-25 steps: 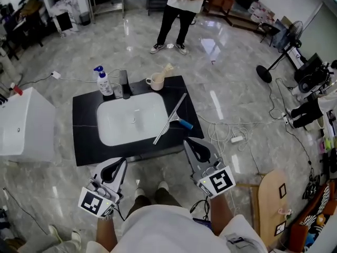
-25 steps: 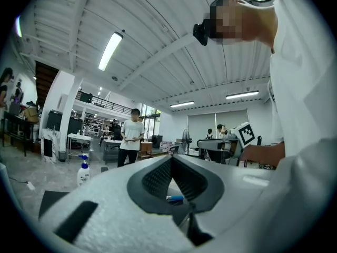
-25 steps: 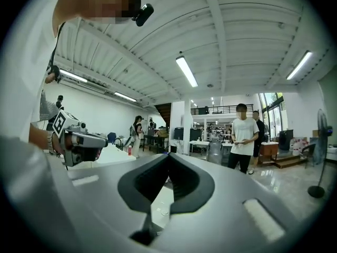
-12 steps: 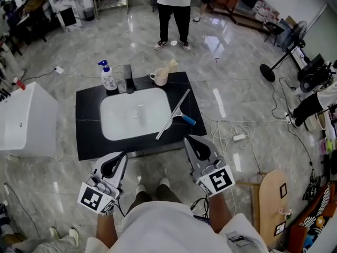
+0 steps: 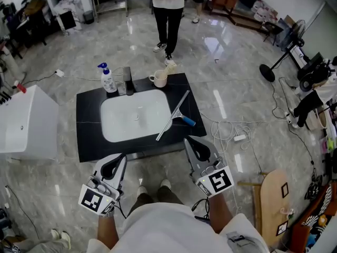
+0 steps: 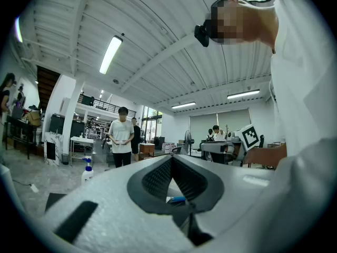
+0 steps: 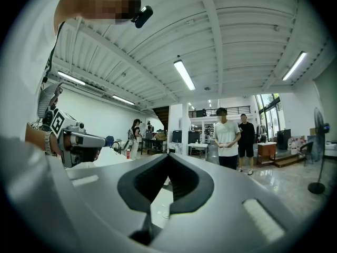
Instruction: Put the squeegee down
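On the black surface (image 5: 87, 141), the squeegee (image 5: 172, 117) lies free, and no hand-held gripper touches it. It rests slantwise over the right rim of the white sink (image 5: 113, 136). Its blue handle is on the surface to the right of the sink, and its long blade runs from the front right part of the sink toward the back right part of the surface. At the back edge stand a soap bottle (image 5: 108, 79) with a blue pump, a dark faucet (image 5: 127, 81) just beside it, and a pale cup (image 5: 159, 78) further right. The left hand-held gripper (image 5: 121, 157) is held in front of the surface, near its front edge. In its own view the two jaws meet at the tips, clenched, with nothing between them. The right hand-held gripper (image 5: 187, 141) is held near the front right corner, close to the lower end of the blade but apart from it. Its jaws are also pressed together and empty. Beyond the surface a person (image 5: 168, 15) in a white shirt and dark trousers stands on the shiny floor (image 5: 237, 88).
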Demonstrator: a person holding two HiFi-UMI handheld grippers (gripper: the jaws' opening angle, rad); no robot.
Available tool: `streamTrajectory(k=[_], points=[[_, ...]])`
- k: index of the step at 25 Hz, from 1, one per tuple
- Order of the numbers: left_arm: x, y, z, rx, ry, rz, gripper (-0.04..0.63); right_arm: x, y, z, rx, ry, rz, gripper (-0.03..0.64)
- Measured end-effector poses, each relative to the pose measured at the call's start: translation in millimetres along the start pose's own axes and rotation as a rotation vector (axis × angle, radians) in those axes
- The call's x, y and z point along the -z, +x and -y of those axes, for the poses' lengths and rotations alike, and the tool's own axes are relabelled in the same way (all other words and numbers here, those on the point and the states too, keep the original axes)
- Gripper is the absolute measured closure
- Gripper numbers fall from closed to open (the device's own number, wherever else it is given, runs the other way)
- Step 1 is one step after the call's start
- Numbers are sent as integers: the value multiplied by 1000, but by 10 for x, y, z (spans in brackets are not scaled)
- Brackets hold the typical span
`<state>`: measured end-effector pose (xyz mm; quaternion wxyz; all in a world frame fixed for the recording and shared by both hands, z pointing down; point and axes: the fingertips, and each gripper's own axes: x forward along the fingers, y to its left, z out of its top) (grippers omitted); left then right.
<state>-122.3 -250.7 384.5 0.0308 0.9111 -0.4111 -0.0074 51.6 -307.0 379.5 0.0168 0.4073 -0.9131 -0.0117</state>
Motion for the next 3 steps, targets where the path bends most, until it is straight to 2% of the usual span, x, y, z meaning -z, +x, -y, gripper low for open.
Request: streamTrajectory(k=[3], points=[[-5, -11, 24, -1, 0, 1, 607, 0, -21, 5, 2, 5, 0, 615]])
